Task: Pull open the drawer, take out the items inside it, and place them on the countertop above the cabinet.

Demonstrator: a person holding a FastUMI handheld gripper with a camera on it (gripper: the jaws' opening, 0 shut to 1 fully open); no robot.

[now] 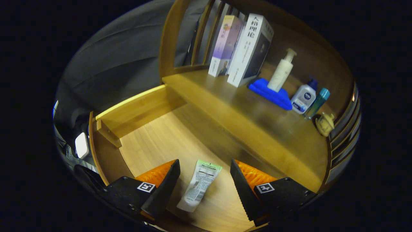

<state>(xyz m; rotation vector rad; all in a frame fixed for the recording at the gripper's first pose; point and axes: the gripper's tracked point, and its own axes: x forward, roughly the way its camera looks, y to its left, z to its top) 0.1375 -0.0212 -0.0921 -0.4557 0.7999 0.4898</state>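
The wooden drawer (138, 106) stands pulled open below the countertop (244, 119). A white tube (199, 185) with a green end lies flat on the drawer floor. My gripper (205, 170) is open above the drawer, and the tube lies in the gap between the two fingers without touching either. On the countertop stand a white pump bottle (282, 71) on a folded blue cloth (270, 93), a white bottle with a dark cap (304, 96), a slim teal bottle (317, 103) and a small cream-coloured figurine (325, 124).
Two upright books (239, 48) lean at the back of the countertop against the slatted wooden frame. The drawer's left wall carries a small wooden block (109, 133). Slats (344, 138) close off the right side of the countertop. Grey cloth hangs to the left of the cabinet.
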